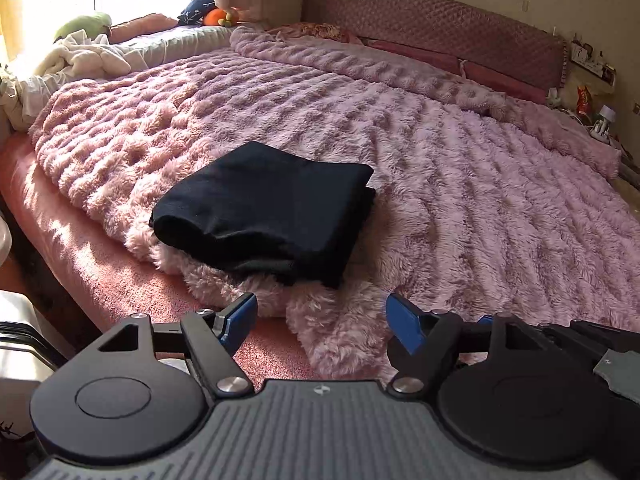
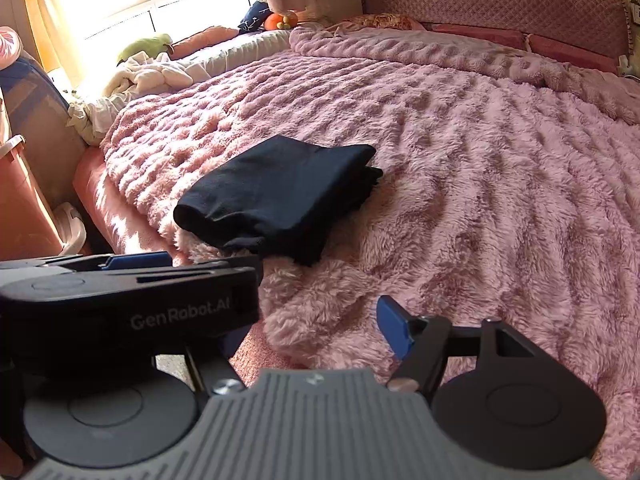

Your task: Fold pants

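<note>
Left wrist view: left gripper (image 1: pixel 321 318) fingers spread apart, holding nothing, hovering over the near edge of the bed. Right wrist view: right gripper (image 2: pixel 320 320) shows one blue fingertip (image 2: pixel 394 330); the other finger is hidden behind the left gripper's body, so its spread cannot be told. Black pants (image 1: pixel 262 210), folded into a compact stack, lie on the fluffy pink blanket (image 1: pixel 460 168) near its near-left edge, apart from both grippers. Quilted headboard (image 1: pixel 440 20) stands at the far edge.
</note>
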{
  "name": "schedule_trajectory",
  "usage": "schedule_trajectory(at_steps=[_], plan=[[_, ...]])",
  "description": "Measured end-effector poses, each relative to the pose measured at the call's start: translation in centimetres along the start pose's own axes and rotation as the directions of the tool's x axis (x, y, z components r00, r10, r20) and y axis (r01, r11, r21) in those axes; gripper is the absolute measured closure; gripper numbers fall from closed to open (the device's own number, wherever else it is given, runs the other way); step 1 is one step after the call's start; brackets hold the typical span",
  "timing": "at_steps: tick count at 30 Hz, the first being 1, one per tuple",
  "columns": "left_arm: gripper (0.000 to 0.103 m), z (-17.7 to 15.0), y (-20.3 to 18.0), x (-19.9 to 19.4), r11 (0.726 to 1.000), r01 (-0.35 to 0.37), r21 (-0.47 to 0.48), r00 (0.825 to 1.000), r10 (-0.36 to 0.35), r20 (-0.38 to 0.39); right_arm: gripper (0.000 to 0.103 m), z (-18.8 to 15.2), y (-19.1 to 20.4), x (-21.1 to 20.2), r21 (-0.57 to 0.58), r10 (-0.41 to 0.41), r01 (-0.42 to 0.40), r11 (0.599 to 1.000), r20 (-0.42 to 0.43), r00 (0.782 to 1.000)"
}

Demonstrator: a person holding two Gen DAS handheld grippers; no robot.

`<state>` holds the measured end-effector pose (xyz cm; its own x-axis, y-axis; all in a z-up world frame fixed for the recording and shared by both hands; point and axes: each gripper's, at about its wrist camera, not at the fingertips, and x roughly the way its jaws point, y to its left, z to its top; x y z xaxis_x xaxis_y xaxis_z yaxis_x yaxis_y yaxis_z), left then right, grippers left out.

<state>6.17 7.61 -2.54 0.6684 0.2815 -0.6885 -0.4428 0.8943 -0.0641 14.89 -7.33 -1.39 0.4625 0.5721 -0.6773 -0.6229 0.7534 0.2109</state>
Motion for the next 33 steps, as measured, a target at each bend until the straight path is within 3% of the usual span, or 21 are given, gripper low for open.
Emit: schedule_trajectory(at_steps=[7,33], plan=[[0.018,0.1,-0.4,-0.5,0.998,-0.06,0.014,0.997,0.06,0.042,0.039,-0.1,0.0,-0.1,-0.005,0.005,-0.005,1.0,0.057,0.998],[0.018,-0.4,-0.5,0.0,0.997,-0.076,0.008,0.996,0.076,0.036,0.04,-0.6,0.3,0.9,-0.024,-0.001,0.002,1.0,0.052,0.999]])
